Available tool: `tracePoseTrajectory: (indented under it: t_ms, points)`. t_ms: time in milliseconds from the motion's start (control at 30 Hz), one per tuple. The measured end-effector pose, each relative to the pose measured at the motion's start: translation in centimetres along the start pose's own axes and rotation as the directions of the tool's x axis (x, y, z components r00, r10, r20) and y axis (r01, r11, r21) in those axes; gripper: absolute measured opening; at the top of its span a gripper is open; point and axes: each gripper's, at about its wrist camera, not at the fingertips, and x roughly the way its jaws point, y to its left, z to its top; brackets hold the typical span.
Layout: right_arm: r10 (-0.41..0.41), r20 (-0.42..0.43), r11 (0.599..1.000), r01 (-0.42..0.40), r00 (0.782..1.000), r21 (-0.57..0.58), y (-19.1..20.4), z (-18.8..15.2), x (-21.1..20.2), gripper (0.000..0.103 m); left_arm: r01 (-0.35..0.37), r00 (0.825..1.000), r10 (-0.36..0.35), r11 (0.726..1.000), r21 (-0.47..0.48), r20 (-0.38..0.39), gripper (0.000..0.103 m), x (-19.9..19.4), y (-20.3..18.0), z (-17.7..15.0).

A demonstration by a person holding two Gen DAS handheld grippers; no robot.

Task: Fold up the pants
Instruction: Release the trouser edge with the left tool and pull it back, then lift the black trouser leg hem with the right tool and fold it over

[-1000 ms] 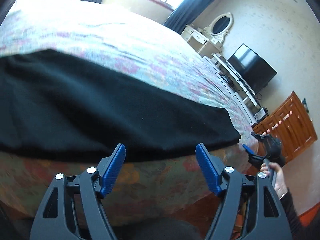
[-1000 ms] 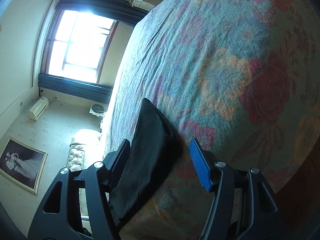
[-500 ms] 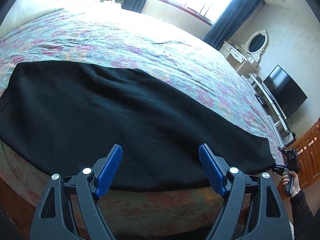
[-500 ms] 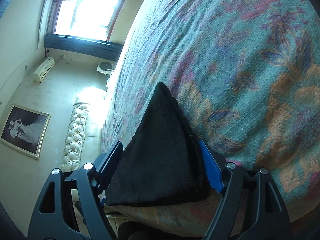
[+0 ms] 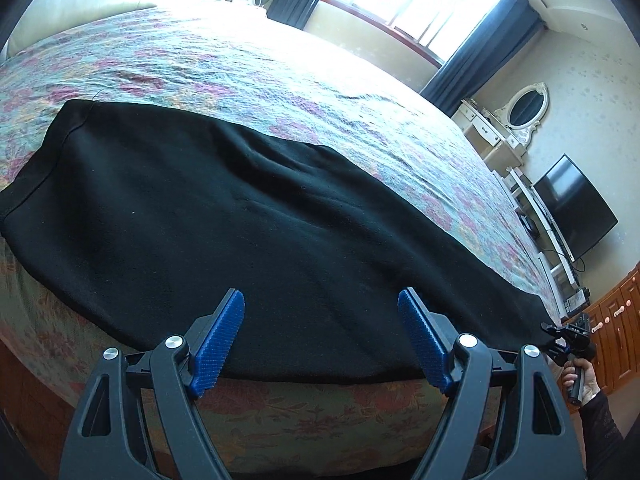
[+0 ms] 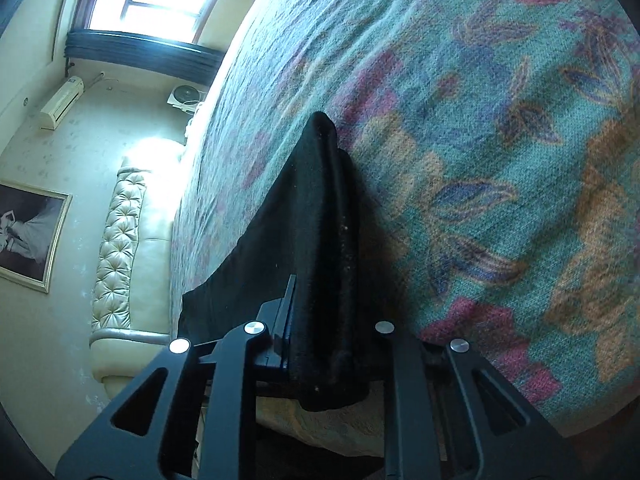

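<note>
Black pants (image 5: 248, 220) lie spread lengthwise along the near edge of the bed (image 5: 280, 64), on the floral bedspread, one long dark slab that looks already laid leg on leg, though I can't confirm the layers from here. I judge the task early: flattening done, the end-to-end folds still left. My right gripper (image 6: 320, 344) has just been closing and its jaws now pinch the corner of the pants at the far right end of the bed; cloth bunches up in a ridge between the arms and a flap hangs below them over the mattress edge. From the left wrist view that gripper shows small at the pants' right tip, with the hand (image 5: 580, 380) under it. My left gripper (image 5: 322, 340) has jaws wide apart, nothing between the blue pads, hovering just off the near hem around mid-length; the fabric edge runs right behind the fingertips, not touching as far as I can tell. Left side grab still pending before any fold can be lifted.
</note>
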Motion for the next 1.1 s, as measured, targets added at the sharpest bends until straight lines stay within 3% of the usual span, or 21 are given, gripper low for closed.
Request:
tracePoseTrajectory:
  t_ms: [67, 167, 333, 633, 767, 833, 900, 967, 1000, 1033, 1100]
  points:
    - [-0.055, 0.043, 0.998, 0.056, 0.998, -0.029, 0.8, -0.2, -0.6, 0.017, -0.001, 1.000, 0.001, 1.000, -0.019, -0.002, 0.078, -0.2, 0.6, 0.0]
    - [-0.112, 0.042, 0.993, 0.113, 0.993, -0.017, 1.3, -0.4, 0.1, 0.016, -0.009, 1.000, 0.009, 0.999, -0.036, 0.000, 0.078, -0.4, 1.3, 0.1]
    - [-0.056, 0.072, 0.998, 0.059, 0.996, -0.035, 3.9, -0.5, -0.8, 0.016, 0.001, 1.000, -0.001, 0.998, -0.056, 0.000, 0.078, -0.5, 1.4, 0.2]
    - [-0.126, 0.042, 0.992, 0.125, 0.991, 0.026, 3.4, -0.4, 0.7, 0.018, 0.026, 0.999, -0.026, 1.000, -0.012, -0.036, 0.078, 0.1, -0.3, -0.2]
    - [-0.096, 0.011, 0.993, 0.095, 0.995, 0.067, 1.8, -0.1, 1.3, 0.030, 0.025, 0.999, -0.025, 1.000, 0.018, -0.039, 0.078, 0.4, -1.0, -0.2]
    - [-0.024, -0.012, 0.996, 0.025, 1.000, 0.085, 1.3, 0.3, 1.6, 0.051, 0.032, 0.999, -0.032, 0.999, 0.009, -0.040, 0.078, 0.5, -0.9, -0.1]
    - [0.028, -0.038, 0.996, -0.025, 0.999, 0.091, 1.3, 0.8, 1.9, 0.060, 0.037, 0.999, -0.038, 0.999, -0.007, -0.039, 0.078, 0.7, -0.7, 0.0]
    - [-0.019, -0.071, 0.999, 0.022, 0.997, 0.038, 2.2, 1.2, 2.3, 0.050, 0.036, 0.999, -0.037, 0.999, -0.022, -0.039, 0.078, 0.8, -0.4, 0.1]
    - [-0.049, -0.092, 0.999, 0.050, 0.995, 0.008, 2.5, 1.2, 2.6, 0.022, 0.032, 0.999, -0.033, 0.999, -0.027, -0.040, 0.078, 0.9, -0.3, 0.1]
    - [-0.054, -0.114, 0.999, 0.054, 0.992, -0.004, 2.6, 1.1, 2.9, 0.014, 0.028, 0.999, -0.029, 0.999, -0.029, -0.040, 0.078, 0.9, -0.1, 0.1]
    - [-0.100, -0.106, 0.994, 0.096, 0.989, -0.043, 3.3, 1.0, 2.8, 0.014, 0.024, 0.999, -0.025, 0.999, -0.031, -0.039, 0.078, 0.9, 0.0, 0.0]
